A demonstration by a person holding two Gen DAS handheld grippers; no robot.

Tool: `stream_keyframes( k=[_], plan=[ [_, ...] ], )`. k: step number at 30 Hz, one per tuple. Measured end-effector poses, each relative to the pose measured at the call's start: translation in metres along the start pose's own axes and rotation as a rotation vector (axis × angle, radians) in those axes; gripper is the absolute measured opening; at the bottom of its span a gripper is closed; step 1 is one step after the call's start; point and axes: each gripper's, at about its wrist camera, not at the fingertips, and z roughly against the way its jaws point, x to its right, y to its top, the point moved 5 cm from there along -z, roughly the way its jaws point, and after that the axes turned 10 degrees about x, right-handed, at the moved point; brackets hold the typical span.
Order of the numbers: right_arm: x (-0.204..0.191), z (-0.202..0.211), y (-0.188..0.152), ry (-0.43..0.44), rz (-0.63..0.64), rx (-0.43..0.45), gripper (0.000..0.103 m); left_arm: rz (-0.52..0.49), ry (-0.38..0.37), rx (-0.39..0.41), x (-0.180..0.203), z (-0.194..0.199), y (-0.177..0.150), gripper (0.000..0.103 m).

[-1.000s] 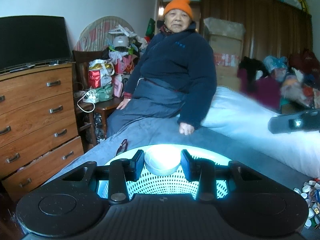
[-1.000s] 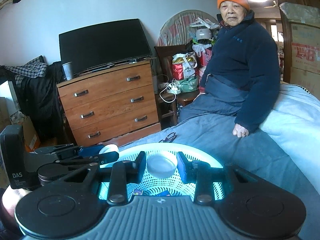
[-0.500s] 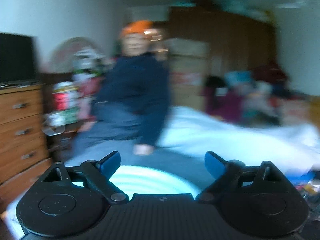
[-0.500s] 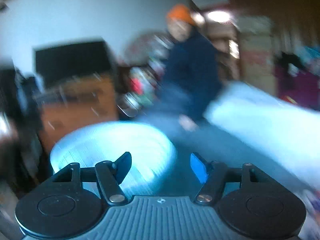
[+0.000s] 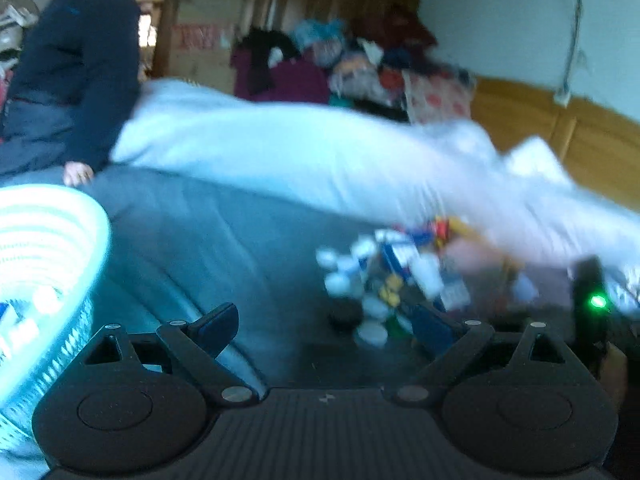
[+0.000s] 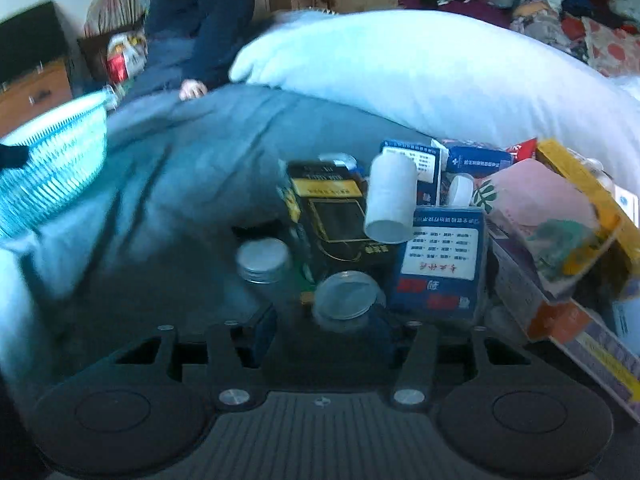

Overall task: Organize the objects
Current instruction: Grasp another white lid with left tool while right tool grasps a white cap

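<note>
Mostly blurred in the left wrist view: left gripper point(image 5: 326, 324) spread wide, empty, pile of bottles and boxes point(image 5: 384, 276) ahead, uncountable. Basket point(image 5: 48, 264) cut off at left edge, bare grey blanket point(image 5: 208, 240) between. Right gripper point(image 6: 332, 330) spread around one clear-lidded jar point(image 6: 346, 294), contact unclear; second jar point(image 6: 262, 258) just beside, white bottle point(image 6: 390, 200) behind.

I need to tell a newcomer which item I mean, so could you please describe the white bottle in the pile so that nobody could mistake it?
Start at the big white pillow on the bed, then drop to the pile of medicine boxes before it. The white bottle lies tilted between the black-and-gold box and the blue box, plain and unlabelled.
</note>
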Motion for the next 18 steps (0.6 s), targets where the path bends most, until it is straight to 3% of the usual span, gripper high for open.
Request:
stream_keyframes(
  k=[6, 7, 9, 11, 18],
  plan=[
    [0.007, -0.015, -0.005, 0.001, -0.036, 0.037, 0.057, -0.009, -0.007, -0.058, -0.002, -0.018, -0.011, 0.094],
    [0.009, -0.014, -0.005, 0.012, -0.044, 0.042, 0.054, -0.011, -0.013, -0.066, 0.000, -0.024, -0.010, 0.094],
    [0.010, -0.006, -0.005, 0.058, -0.063, 0.048, 0.032, -0.025, -0.037, -0.079, 0.007, -0.035, -0.013, 0.094],
    [0.009, 0.014, -0.006, 0.079, -0.084, 0.057, 0.018, -0.035, -0.072, -0.084, 0.015, -0.048, -0.018, 0.094],
    [0.020, 0.050, -0.025, 0.082, -0.153, 0.063, 0.018, -0.022, -0.146, -0.170, 0.037, -0.123, -0.058, 0.078]
  ],
)
